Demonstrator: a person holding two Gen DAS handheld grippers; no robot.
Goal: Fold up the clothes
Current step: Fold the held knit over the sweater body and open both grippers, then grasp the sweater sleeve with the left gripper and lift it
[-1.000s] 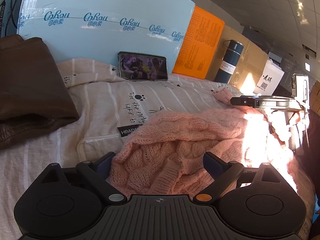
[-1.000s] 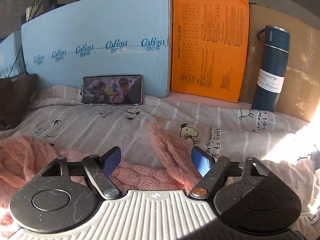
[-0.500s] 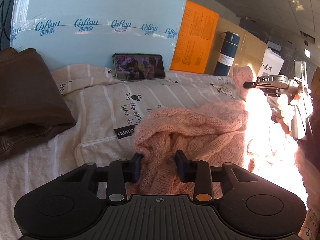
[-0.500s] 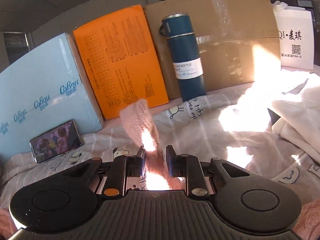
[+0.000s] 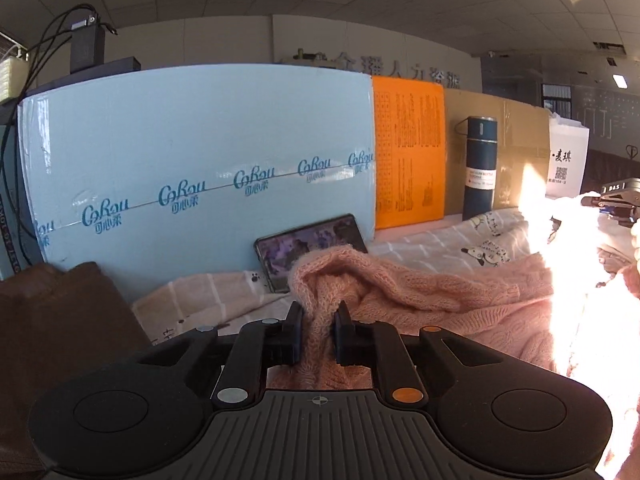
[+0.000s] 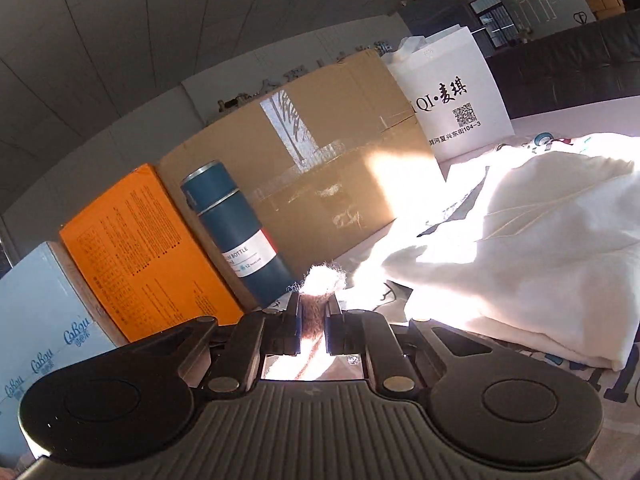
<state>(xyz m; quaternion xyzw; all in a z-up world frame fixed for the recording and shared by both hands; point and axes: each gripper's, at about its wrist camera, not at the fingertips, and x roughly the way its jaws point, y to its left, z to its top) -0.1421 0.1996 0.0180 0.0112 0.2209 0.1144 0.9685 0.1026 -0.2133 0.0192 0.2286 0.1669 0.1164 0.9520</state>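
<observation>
A pink cable-knit sweater (image 5: pixel 420 292) hangs stretched between my two grippers above the patterned bedsheet (image 5: pixel 460 240). My left gripper (image 5: pixel 318 318) is shut on a bunched edge of the sweater, which rises in a fold above the fingers. My right gripper (image 6: pixel 313 308) is shut on another end of the sweater (image 6: pixel 322 278); a tuft sticks out past its fingertips, washed out by sunlight. The right gripper also shows at the far right of the left wrist view (image 5: pixel 616 200), lifted well above the bed.
A phone (image 5: pixel 310 250) leans on the blue foam board (image 5: pixel 200 168). Beside it stand an orange box (image 5: pixel 408 152), a blue bottle (image 5: pixel 480 168), a cardboard box (image 6: pixel 320 160) and a white bag (image 6: pixel 448 96). A brown garment (image 5: pixel 60 340) lies left. White clothes (image 6: pixel 540 248) lie right.
Both grippers closed on the sweater about half a second ago and have since lifted it off the bed. The right gripper swung up and to the right, stretching the sweater.
</observation>
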